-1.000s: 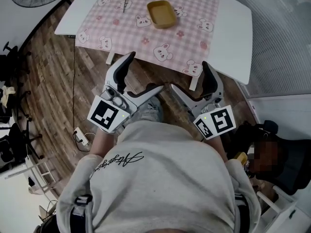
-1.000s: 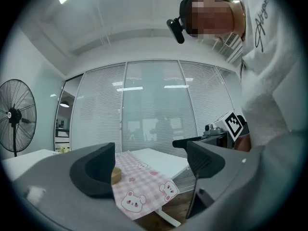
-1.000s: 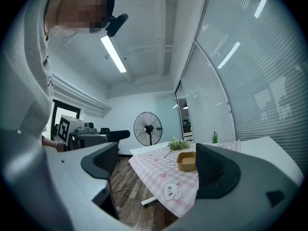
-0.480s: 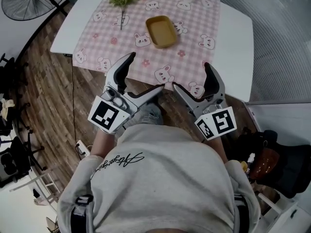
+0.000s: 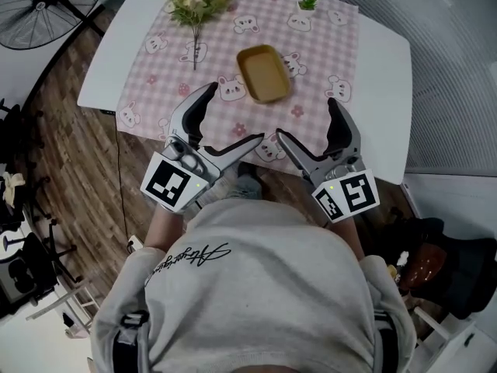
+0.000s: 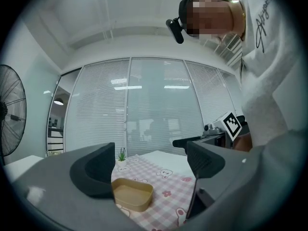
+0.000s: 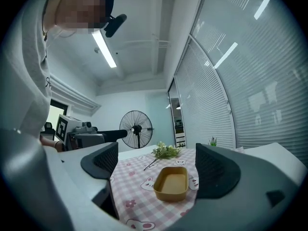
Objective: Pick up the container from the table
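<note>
A shallow tan container point(image 5: 263, 73) sits empty on the pink checked cloth point(image 5: 225, 45) near the table's middle. It also shows low between the jaws in the left gripper view point(image 6: 133, 194) and in the right gripper view point(image 7: 172, 184). My left gripper point(image 5: 230, 118) hangs open at the table's near edge, short of the container and to its left. My right gripper point(image 5: 307, 123) is open too, short of it on the right. Neither touches it.
A flower sprig point(image 5: 194, 5) and a small potted plant point(image 5: 308, 0) lie at the cloth's far end. The white table point(image 5: 384, 92) extends right of the cloth. A standing fan point(image 5: 43, 2) is on the wood floor at left, a cable and power strip below.
The table and container have slid down the head view, closer to both grippers. The grippers keep their pose, both open.
</note>
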A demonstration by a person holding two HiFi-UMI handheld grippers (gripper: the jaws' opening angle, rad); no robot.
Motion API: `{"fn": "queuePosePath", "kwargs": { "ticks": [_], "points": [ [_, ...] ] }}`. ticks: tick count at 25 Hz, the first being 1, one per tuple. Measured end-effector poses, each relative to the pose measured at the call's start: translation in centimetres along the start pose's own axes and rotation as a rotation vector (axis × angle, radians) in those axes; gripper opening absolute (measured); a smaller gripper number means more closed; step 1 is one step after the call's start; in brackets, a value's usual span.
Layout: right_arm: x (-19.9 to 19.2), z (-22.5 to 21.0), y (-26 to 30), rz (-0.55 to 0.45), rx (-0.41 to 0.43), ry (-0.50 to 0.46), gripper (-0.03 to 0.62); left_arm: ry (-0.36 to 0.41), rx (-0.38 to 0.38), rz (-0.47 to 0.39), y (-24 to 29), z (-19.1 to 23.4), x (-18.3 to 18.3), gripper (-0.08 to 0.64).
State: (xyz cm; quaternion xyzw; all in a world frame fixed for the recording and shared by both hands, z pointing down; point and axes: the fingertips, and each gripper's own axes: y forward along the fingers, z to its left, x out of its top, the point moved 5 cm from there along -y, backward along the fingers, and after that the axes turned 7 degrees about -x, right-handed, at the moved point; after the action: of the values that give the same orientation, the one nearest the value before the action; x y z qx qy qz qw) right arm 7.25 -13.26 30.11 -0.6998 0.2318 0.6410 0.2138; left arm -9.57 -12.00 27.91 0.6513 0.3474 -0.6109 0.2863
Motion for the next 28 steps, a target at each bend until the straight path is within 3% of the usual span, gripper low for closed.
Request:
{"fn": "queuePosePath", "kwargs": {
  "ticks": [12,28],
  "points": [
    [0.3,-2.4,6.0,-0.006,-0.037,0.008,0.486,0.001,-0.053,-0.003,2.9,6.5,-0.5,0.454],
    [0.3,-4.0,9.6,-0.025,-0.065,0.010,0.486,-0.011,-0.116,0.003,5.1,10.9,-1.9,0.454]
  ]
}}
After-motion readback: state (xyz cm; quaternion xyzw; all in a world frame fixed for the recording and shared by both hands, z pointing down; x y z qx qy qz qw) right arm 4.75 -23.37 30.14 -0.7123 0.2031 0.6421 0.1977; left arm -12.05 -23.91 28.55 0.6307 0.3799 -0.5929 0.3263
